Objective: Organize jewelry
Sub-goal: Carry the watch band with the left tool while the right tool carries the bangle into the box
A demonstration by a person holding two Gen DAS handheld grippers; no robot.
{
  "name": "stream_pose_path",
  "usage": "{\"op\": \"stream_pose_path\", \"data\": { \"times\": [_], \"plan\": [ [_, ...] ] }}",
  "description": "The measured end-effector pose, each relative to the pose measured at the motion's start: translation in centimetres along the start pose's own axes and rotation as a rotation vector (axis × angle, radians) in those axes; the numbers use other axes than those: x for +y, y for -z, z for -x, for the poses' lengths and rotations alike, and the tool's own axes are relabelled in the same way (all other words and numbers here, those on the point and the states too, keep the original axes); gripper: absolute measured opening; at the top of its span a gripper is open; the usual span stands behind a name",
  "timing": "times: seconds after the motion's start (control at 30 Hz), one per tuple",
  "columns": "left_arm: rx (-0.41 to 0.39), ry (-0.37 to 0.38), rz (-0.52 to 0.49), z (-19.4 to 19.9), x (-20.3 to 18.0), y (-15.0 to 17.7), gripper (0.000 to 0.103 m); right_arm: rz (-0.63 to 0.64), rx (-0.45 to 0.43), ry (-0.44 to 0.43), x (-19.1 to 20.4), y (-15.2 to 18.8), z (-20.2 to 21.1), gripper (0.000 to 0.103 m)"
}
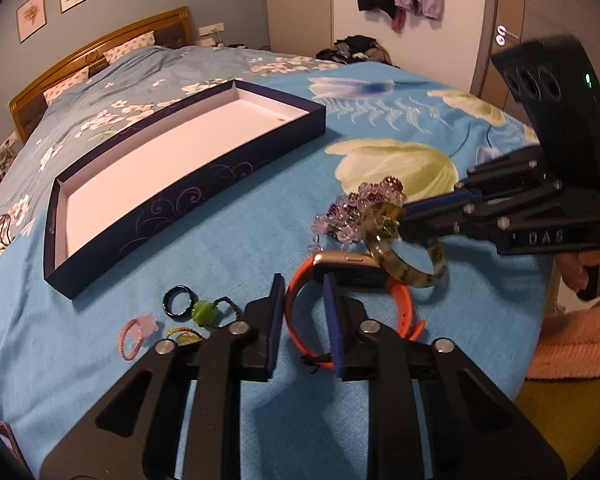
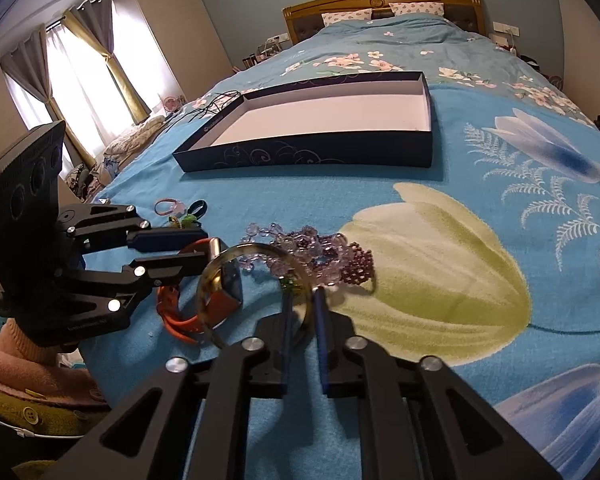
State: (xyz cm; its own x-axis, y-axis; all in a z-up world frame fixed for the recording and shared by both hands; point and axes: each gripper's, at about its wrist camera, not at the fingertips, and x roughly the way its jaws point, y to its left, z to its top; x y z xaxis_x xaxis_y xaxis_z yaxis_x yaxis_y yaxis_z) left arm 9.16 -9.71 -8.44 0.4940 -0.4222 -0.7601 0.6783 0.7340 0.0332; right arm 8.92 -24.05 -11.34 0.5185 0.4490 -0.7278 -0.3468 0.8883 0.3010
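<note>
On the bed [image 2: 440, 216], covered by a blue floral quilt, the jewelry lies in a cluster near the foot edge, with a shallow dark-blue box [image 2: 308, 152] with a white inside sitting open farther up the quilt, at about 12 o'clock from the right tongs in their own view. The right tongs [image 2: 303, 300] are closed on the rim of a mottled amber bangle [image 2: 260, 280], which stands tilted above the quilt; in the left wrist view the same bangle [image 1: 408, 252] hangs at the tips of those tongs [image 1: 404, 226] at about 2 o'clock. The left tongs [image 1: 302, 284] are parted, their fingers either side of the orange strap of a watch [image 1: 352, 276] with a gold-coloured case; whether they touch it cannot be told. Just beyond the bangle sits a heap of purple and clear bead bracelets [image 1: 360, 204]. At about 10 o'clock from the left tongs lie a dark ring [image 1: 178, 300], a green bead on a cord [image 1: 204, 311] and a pink hair tie [image 1: 134, 338].
</note>
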Motion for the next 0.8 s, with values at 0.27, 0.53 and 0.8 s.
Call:
{"op": "stream_pose_path", "data": {
  "times": [0.27,0.53,0.8],
  "plan": [
    [-0.023,0.043,0.113,0.8,1.6,0.5,0.006,-0.008,-0.041,-0.014,-0.4,-0.6,1.2,0.004],
    [-0.093,0.025,0.275,3.0,5.7,0.2,0.006,0.027,-0.111,-0.002,-0.4,-3.3,2.4,0.004],
    [-0.168,-0.07,0.409,4.7,11.3,-2.4,0.006,0.115,-0.142,0.058,-0.8,-9.5,0.6,0.004]
  ]
}}
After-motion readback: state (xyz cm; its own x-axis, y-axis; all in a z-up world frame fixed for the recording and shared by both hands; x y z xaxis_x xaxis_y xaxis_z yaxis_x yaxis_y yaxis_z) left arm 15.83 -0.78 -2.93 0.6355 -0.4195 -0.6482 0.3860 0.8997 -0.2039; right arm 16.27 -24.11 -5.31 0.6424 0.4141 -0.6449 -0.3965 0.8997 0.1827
